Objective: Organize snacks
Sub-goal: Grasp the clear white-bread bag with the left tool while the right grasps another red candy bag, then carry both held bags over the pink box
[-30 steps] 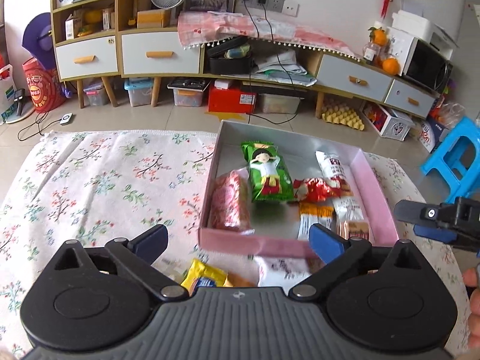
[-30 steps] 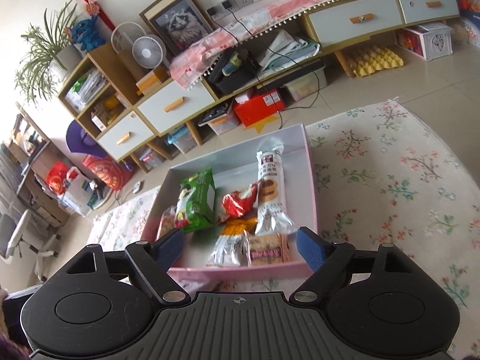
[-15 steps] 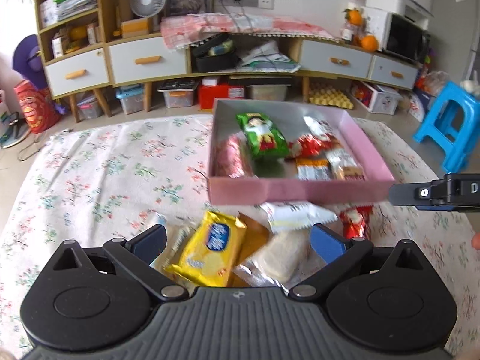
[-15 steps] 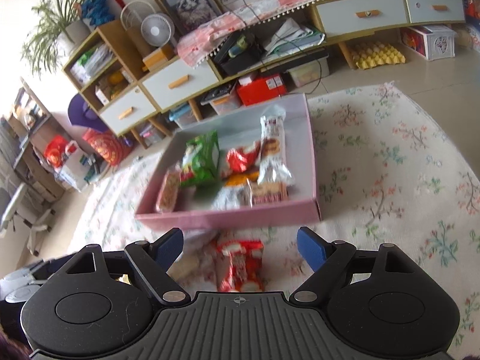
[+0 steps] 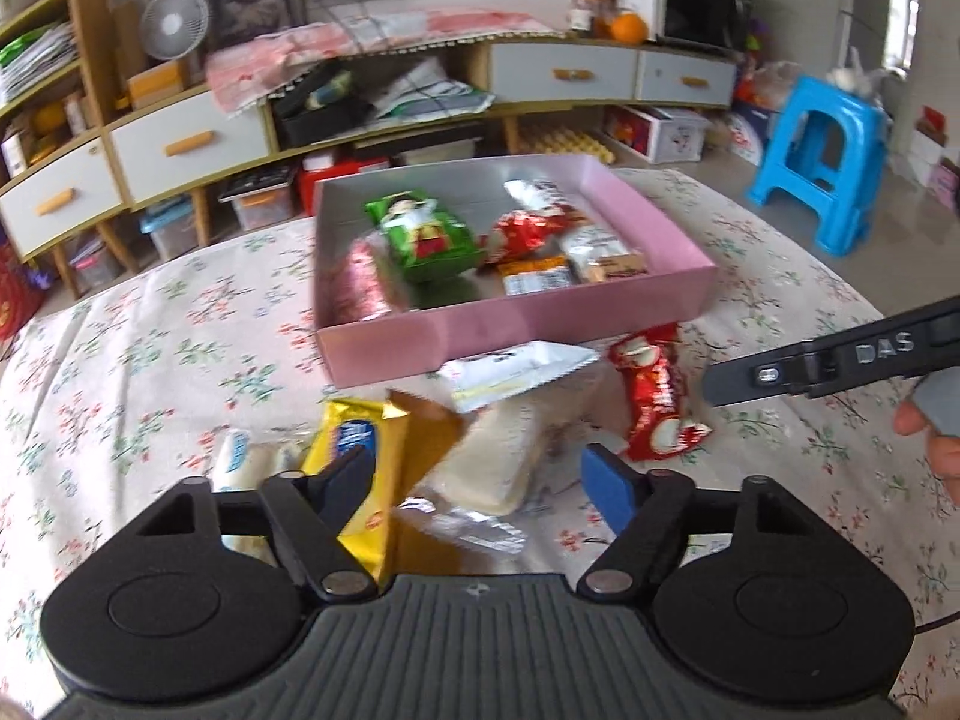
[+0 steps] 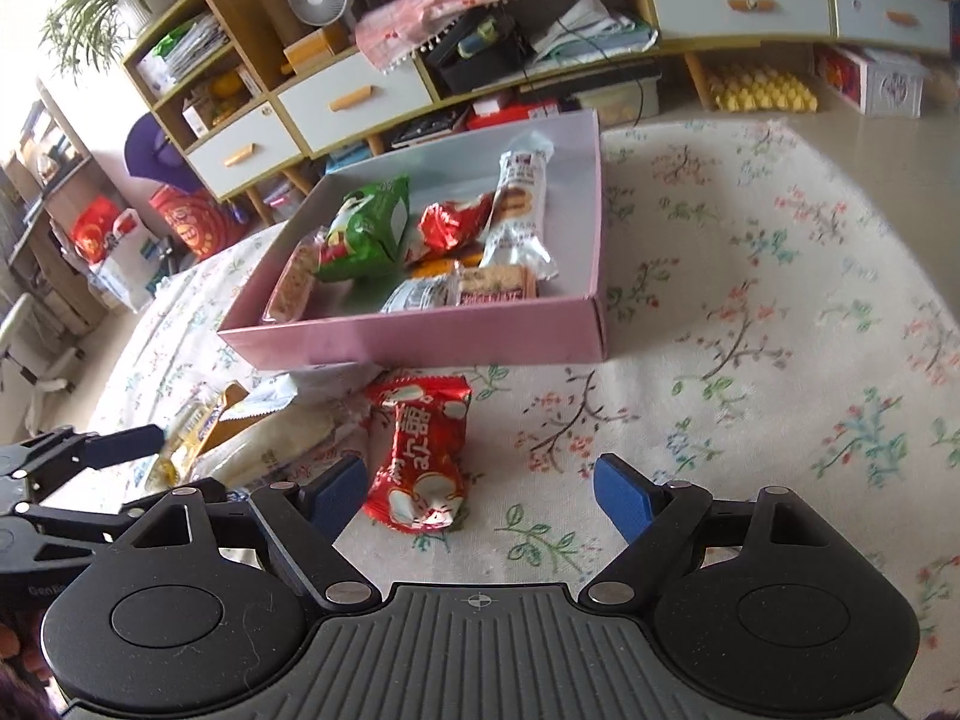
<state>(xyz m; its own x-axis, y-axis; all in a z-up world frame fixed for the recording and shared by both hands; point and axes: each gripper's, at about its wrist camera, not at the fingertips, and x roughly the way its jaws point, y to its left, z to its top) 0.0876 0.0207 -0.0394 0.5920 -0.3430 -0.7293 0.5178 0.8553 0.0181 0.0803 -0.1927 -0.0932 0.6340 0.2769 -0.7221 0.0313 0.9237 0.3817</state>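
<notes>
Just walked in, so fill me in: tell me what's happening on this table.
A person holding a gripper in each hand is sorting snacks into a pink box that already holds several packets. More packets lie loose in front of it. The right gripper is open near a red packet; the left gripper is open over the yellow packet pile. Neither holds anything.

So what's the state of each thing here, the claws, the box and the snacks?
Left claw: open, empty, over the loose pile.
Right claw: open, empty.
Pink box: lidless, partly filled.
Red packet: sealed, flat on the cloth outside the box.
Yellow packet: outside, in the pile.
</notes>
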